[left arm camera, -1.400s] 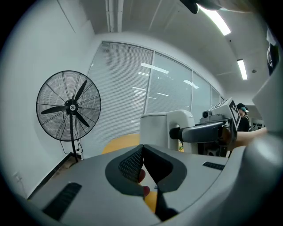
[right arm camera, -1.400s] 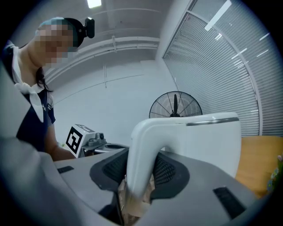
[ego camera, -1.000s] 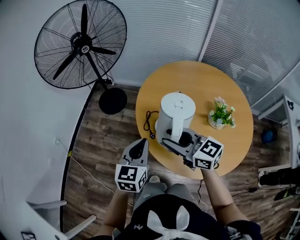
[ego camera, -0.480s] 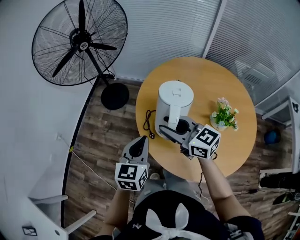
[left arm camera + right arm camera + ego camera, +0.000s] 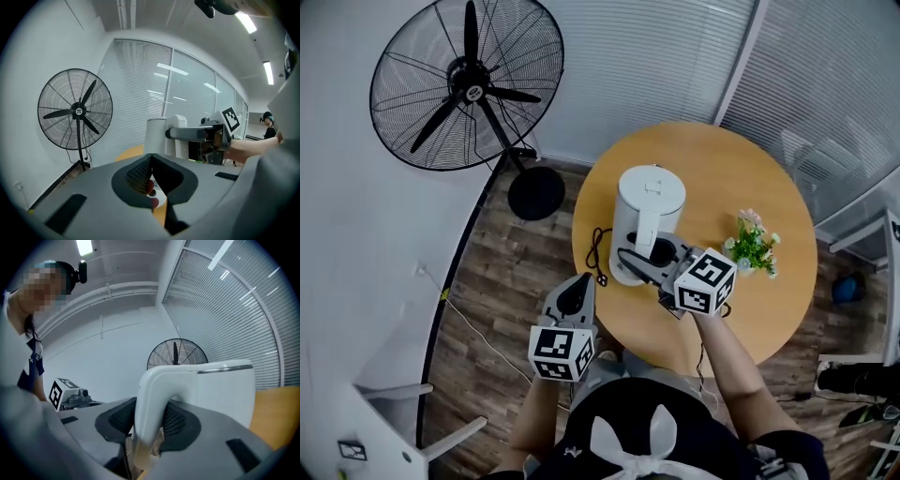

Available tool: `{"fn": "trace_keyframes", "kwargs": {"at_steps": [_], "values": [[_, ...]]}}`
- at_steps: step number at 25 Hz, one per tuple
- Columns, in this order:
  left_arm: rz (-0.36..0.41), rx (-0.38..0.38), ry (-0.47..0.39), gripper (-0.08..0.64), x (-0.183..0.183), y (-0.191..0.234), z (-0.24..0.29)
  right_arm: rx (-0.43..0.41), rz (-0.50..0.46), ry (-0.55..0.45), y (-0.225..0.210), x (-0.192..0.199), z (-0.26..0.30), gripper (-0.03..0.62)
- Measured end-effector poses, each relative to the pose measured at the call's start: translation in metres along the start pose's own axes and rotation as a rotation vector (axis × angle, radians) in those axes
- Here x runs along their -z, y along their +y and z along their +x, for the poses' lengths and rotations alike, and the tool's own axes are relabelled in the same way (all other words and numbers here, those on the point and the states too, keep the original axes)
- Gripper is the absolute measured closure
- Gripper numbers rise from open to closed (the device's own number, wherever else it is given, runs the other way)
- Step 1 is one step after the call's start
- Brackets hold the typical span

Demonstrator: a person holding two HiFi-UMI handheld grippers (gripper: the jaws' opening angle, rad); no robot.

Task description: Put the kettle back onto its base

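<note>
Your right gripper [image 5: 147,423] has its jaws partly apart and pressed on either side of the white handle [image 5: 151,397] of the kettle [image 5: 649,202]. The kettle stands upright on the near-left part of the round wooden table [image 5: 759,159], with a black cord [image 5: 598,246] just to its left and a small potted plant [image 5: 753,246] to its right. Your left gripper [image 5: 151,174] has its jaws together on nothing and is held off the table's near-left edge over the wood floor [image 5: 511,281], and a big black fan [image 5: 467,84] stands at the far left.
</note>
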State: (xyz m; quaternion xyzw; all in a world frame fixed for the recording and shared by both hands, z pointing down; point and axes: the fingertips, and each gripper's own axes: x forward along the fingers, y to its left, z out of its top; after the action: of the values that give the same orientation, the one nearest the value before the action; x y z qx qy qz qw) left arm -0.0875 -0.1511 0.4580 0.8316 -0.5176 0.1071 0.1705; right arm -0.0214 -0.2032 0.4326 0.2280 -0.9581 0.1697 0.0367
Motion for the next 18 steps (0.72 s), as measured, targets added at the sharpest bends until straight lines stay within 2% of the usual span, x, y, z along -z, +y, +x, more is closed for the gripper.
{"fn": "trace_keyframes", "kwargs": {"at_steps": [18], "values": [[-0.028, -0.072, 0.028, 0.538, 0.010, 0.004, 0.006, -0.047, 0.034, 0.068, -0.018, 0.030, 0.008, 0.440]]}}
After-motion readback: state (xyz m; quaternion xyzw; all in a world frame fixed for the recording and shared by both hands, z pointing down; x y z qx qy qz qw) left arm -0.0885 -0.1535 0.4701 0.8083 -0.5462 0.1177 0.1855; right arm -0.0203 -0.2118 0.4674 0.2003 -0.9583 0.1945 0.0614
